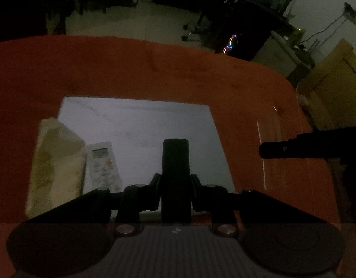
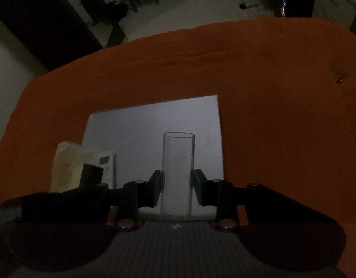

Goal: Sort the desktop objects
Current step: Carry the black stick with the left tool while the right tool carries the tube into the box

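A: Left wrist view first. Left gripper (image 1: 175,190) clamped on a dark cylinder (image 1: 175,159), long axis straight out ahead between the fingers, above the white sheet (image 1: 136,120). Ahead and to the left: a pale bag (image 1: 56,162) and a remote (image 1: 103,164), side by side. Off to the right, a dark finger of the other tool, probably.

B: Right wrist view next. Right gripper (image 2: 177,188) closed on a clear tube (image 2: 178,173), axis forward too, open end farthest away. Bag (image 2: 66,164) and remote (image 2: 107,162) ahead-left, partly hidden. Both hands full; set-down likely next, with the left nearer those two.
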`<state>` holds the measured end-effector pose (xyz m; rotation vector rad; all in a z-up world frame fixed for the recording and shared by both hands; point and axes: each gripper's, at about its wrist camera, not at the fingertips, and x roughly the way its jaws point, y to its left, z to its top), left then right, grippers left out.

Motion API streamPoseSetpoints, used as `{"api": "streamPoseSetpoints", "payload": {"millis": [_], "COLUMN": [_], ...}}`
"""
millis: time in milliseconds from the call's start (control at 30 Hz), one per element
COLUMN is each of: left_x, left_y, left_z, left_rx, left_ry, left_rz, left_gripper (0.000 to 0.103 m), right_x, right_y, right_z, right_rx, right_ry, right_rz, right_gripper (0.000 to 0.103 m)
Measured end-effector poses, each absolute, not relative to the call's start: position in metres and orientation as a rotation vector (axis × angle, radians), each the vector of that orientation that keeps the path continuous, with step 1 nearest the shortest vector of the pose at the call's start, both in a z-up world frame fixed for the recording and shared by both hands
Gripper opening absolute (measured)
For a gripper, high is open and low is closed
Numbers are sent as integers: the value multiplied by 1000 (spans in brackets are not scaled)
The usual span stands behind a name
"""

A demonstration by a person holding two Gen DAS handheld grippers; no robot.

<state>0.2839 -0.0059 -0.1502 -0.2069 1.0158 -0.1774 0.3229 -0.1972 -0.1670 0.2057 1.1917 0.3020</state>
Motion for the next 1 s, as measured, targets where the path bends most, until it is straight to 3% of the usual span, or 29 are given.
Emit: {"api": "streamPoseSetpoints", "payload": {"millis": [333, 700, 1000], "left_x": [181, 135, 147], "left_y": [11, 16, 24], "left_z": [-129, -174, -220], "left_rx": [-159, -164, -162], "left_ry": [996, 1116, 1175], "left_rz": [-194, -184, -92], "left_gripper": [21, 21, 21], "right_x": [231, 159, 152], "right_y": [-167, -133, -111], "right_z": [-155, -227, -277], "right_rx": [256, 172, 56], "right_ry": [1238, 1406, 1444], "right_rz": [500, 532, 488], "right_gripper": [33, 33, 33]}}
